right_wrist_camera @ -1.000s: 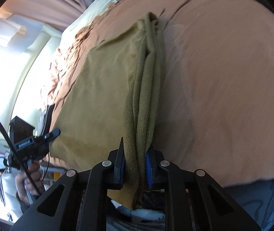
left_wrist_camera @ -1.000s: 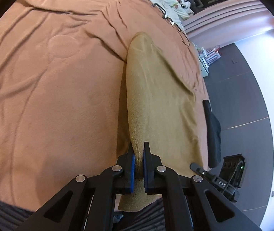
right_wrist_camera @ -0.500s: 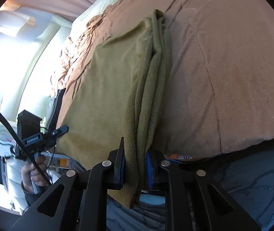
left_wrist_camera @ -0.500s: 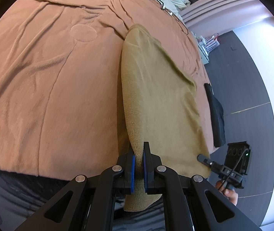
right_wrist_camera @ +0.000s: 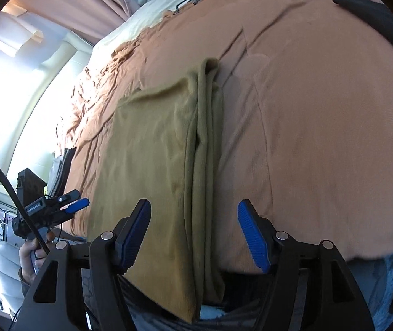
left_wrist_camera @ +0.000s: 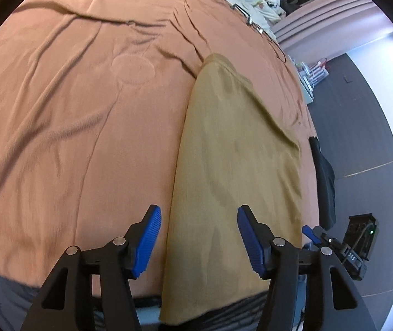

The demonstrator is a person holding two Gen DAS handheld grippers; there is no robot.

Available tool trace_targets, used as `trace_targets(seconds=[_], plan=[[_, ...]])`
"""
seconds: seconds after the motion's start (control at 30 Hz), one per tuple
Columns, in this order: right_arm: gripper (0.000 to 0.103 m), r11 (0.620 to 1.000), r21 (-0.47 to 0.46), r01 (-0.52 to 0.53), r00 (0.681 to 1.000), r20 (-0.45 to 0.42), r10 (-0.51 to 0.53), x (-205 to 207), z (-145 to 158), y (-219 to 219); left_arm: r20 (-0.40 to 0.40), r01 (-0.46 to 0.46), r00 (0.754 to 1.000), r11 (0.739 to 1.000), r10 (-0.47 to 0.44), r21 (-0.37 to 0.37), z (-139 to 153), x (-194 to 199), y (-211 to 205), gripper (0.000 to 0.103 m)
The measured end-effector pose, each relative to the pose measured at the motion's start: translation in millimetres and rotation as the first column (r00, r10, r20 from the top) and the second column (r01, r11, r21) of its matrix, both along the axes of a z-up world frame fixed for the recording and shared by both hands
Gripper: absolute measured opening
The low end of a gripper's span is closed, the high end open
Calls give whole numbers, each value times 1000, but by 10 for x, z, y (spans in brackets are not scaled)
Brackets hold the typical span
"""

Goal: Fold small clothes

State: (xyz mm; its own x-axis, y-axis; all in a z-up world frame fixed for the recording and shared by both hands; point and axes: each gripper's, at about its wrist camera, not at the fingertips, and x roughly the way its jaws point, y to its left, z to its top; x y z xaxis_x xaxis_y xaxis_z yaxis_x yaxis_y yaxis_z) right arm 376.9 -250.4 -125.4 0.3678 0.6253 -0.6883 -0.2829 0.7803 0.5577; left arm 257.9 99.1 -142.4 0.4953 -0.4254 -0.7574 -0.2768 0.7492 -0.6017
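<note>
Left wrist view: the left gripper (left_wrist_camera: 199, 237) has its jaws spread wide, holding nothing. The blue pads (left_wrist_camera: 148, 241) flank the near end of the folded olive garment (left_wrist_camera: 232, 171). The garment lies flat on the orange bedspread (left_wrist_camera: 72, 127), running from 6 o'clock toward 12 o'clock, its near end overhanging the bed edge. A faint circular imprint (left_wrist_camera: 133, 67) marks the bedspread at 11 o'clock of the garment. A black cloth (left_wrist_camera: 324, 182) hangs over the bed edge at 3 o'clock. The right gripper (left_wrist_camera: 311, 233) appears at 4 o'clock, beside the garment's corner.

Right wrist view: the right gripper (right_wrist_camera: 195, 234) also has its jaws spread wide and empty, straddling the garment's (right_wrist_camera: 146, 160) stacked layered edge. The garment extends toward 12 o'clock on the bedspread (right_wrist_camera: 320, 115). At 8 o'clock, a hand (right_wrist_camera: 32, 256) holds the left gripper (right_wrist_camera: 77, 204) just off the garment's corner.
</note>
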Motion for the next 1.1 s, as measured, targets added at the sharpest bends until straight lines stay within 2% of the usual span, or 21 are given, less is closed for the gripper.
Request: trace_targets(seconds=[0.23,0.4,0.5,0.67,0.83,1.1], plan=[[64,1000,30,0,1000,-11,0,437,-110,118,-12,-7,1000,1000,7,8,-102,312,62,59],[64,999,36,-9,1000,-25,10,549,-291,160,-28,-2,1000,1000,3,7,-211,518,85,59],[58,998,55,-15,999,-39,17,648,-331,166,-35,0,999,1000,0,9,-267,657,102,59],[54,996,83,-19,998,-57,24,820,-399,168,-37,-3,999,1000,4,8,-303,871,153,58],[47,993,110,-32,996,-74,40,973,-474,206,-41,-3,999,1000,3,-9,-335,1066,198,51],[47,988,146,-45,995,-86,58,1187,-551,226,-42,8,999,1000,-9,-24,-371,1377,208,49]])
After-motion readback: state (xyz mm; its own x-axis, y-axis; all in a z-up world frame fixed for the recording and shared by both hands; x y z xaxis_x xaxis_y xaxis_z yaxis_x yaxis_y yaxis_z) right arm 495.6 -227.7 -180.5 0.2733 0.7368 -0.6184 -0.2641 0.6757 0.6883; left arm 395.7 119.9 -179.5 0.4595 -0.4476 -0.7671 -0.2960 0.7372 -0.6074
